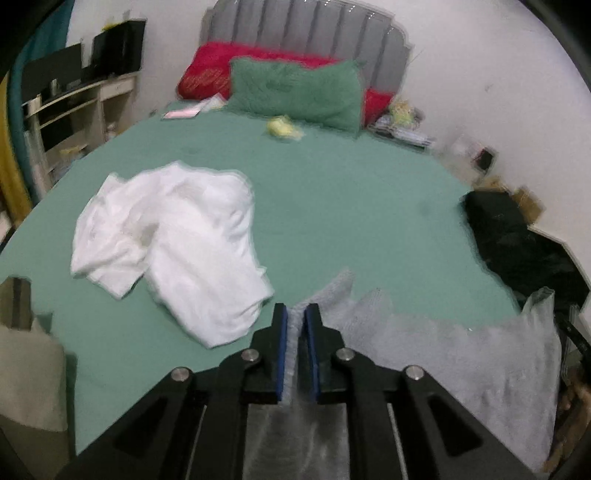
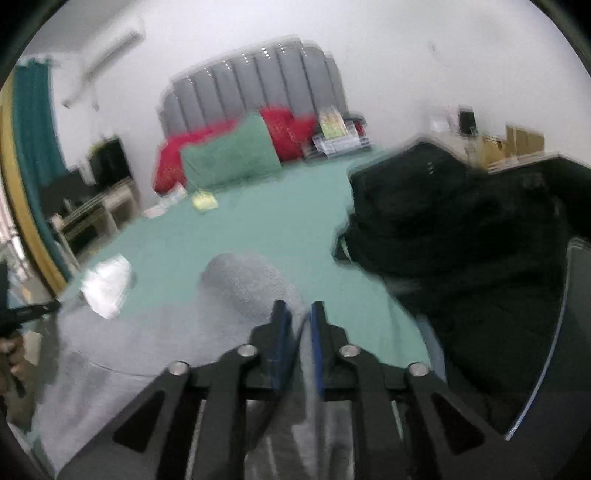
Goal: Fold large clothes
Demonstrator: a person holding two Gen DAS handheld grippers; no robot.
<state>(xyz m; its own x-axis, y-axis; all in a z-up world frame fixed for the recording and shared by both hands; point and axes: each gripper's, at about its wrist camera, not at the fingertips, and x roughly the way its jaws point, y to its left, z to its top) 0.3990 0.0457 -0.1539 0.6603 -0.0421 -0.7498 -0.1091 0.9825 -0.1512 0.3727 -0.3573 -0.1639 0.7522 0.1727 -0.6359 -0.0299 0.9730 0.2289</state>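
A grey knitted garment (image 1: 461,354) hangs spread at the near edge of the green bed (image 1: 332,192). My left gripper (image 1: 295,317) is shut on its upper edge, with fabric pinched between the blue pads. My right gripper (image 2: 297,314) is shut on the same grey garment (image 2: 247,280), which bulges just ahead of the fingers and spreads to the left. Both views are motion-blurred. A crumpled white garment (image 1: 173,240) lies on the bed left of my left gripper; it also shows in the right wrist view (image 2: 107,284).
A black pile of clothes (image 2: 461,236) sits on the bed's right side, also in the left wrist view (image 1: 517,236). A green pillow (image 1: 295,92) and red pillows (image 1: 207,70) lie by the grey headboard (image 1: 306,29). A small yellow item (image 1: 282,127) lies mid-bed. Shelves (image 1: 74,107) stand left.
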